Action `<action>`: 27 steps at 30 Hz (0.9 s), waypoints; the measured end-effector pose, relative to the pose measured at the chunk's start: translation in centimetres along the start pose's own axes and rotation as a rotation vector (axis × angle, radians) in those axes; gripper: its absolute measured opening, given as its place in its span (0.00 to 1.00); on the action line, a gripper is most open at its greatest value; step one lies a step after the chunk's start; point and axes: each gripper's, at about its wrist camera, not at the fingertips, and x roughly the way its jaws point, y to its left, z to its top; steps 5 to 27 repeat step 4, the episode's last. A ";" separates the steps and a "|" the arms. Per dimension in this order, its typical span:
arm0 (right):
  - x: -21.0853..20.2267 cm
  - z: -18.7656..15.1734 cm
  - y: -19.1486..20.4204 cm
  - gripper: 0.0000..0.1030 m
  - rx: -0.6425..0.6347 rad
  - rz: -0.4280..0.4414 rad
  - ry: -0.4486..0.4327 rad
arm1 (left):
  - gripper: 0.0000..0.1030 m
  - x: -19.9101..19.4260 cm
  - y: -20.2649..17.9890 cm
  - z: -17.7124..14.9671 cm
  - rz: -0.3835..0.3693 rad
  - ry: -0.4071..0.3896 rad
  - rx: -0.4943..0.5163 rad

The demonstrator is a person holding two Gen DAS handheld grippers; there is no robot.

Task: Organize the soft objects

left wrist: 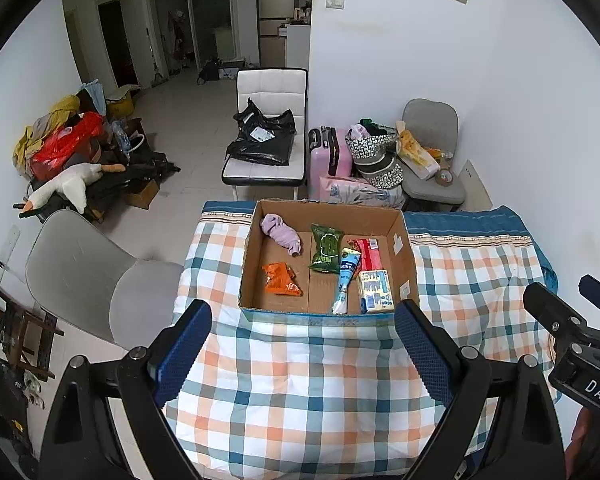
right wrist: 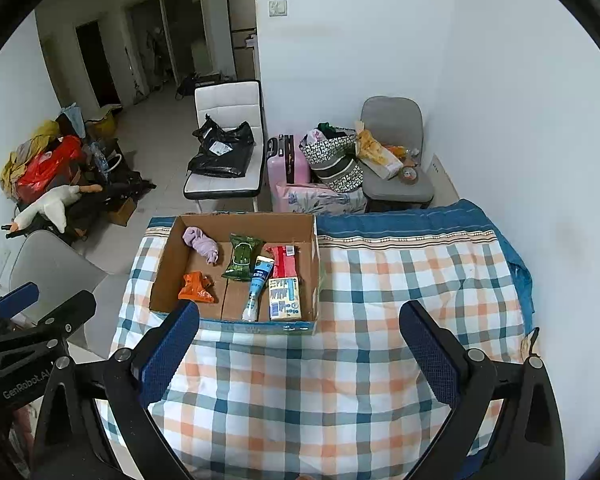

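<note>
An open cardboard box (left wrist: 398, 222) (right wrist: 168, 258) sits on a plaid-covered table (left wrist: 300, 380) (right wrist: 340, 380). Inside lie a lilac cloth (left wrist: 281, 233) (right wrist: 202, 243), a green packet (left wrist: 326, 247) (right wrist: 242, 257), an orange packet (left wrist: 280, 279) (right wrist: 194, 287), a red packet (left wrist: 367, 253) (right wrist: 285, 261), a blue-white tube (left wrist: 346, 280) (right wrist: 258, 288) and a yellow-blue tissue pack (left wrist: 375, 291) (right wrist: 285, 299). My left gripper (left wrist: 302, 360) is open and empty, just in front of the box. My right gripper (right wrist: 300, 360) is open and empty, in front of the box's right corner.
A grey chair (left wrist: 96, 276) stands left of the table. Beyond are a white chair with a black bag (left wrist: 266, 136), a pink suitcase (left wrist: 326, 156), a grey chair with bags (left wrist: 428, 152) and a clutter pile (left wrist: 68, 156) by the left wall. A white wall runs along the right.
</note>
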 end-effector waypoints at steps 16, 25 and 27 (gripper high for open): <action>-0.2 0.1 0.0 0.99 -0.002 -0.001 0.000 | 0.91 -0.4 0.0 0.2 0.001 -0.007 -0.004; -0.2 0.1 0.0 0.99 -0.002 -0.001 0.000 | 0.91 -0.4 0.0 0.2 0.001 -0.007 -0.004; -0.2 0.1 0.0 0.99 -0.002 -0.001 0.000 | 0.91 -0.4 0.0 0.2 0.001 -0.007 -0.004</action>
